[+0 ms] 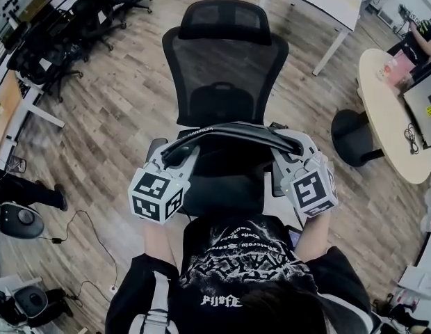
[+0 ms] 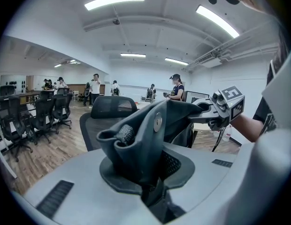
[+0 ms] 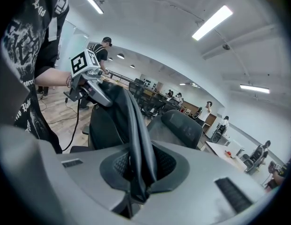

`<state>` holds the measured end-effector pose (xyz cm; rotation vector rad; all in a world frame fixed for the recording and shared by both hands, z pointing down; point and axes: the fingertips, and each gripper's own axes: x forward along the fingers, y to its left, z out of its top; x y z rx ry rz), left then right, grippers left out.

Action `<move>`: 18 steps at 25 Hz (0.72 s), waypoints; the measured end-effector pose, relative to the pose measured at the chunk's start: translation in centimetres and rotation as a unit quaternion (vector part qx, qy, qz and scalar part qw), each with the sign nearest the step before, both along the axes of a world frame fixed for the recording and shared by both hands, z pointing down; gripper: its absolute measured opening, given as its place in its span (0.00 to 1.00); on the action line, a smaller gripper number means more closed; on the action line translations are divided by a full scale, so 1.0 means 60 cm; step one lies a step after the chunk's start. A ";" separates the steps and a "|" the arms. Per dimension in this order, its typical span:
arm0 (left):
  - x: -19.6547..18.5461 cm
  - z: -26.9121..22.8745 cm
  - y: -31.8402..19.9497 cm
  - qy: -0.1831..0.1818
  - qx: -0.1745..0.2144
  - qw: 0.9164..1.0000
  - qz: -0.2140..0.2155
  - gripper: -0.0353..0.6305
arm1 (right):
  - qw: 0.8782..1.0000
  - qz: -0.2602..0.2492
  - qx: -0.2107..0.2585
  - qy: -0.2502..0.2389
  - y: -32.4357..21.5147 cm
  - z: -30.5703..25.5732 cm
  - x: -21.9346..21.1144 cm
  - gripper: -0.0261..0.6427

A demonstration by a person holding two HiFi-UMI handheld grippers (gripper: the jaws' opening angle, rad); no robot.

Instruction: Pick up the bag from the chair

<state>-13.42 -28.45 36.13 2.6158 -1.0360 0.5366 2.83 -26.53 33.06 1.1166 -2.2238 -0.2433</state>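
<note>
left claw [image 1: 176, 155]: clamped on left end of bag [image 1: 233, 132] | right claw [image 1: 288, 152]: clamped on bag's right end | bag: dark, stretched between both claws over seat of black mesh chair [image 1: 226, 68] | writing: white print on bag's rim, too small to read

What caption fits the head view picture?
The left gripper and right gripper hold a dark bag above the black chair.

- Dark grey bag [image 1: 229, 132] — soft, folded flat, stretched wide, pinched at both ends, hanging over the seat's front edge.
- Black mesh chair [image 1: 226, 68] — upright back, headrest on top.
</note>
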 end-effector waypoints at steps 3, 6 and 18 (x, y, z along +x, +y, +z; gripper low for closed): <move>0.003 0.005 0.002 -0.006 0.000 1.000 -0.002 0.15 | 1.000 0.000 -0.004 -0.003 0.001 0.008 0.003 0.10; 0.007 0.009 0.005 -0.010 0.001 1.000 -0.003 0.15 | 1.000 0.000 -0.008 -0.005 0.004 0.013 0.006 0.10; 0.000 0.031 0.008 -0.023 -0.010 1.000 -0.004 0.15 | 1.000 -0.004 -0.021 0.006 0.006 0.037 0.000 0.10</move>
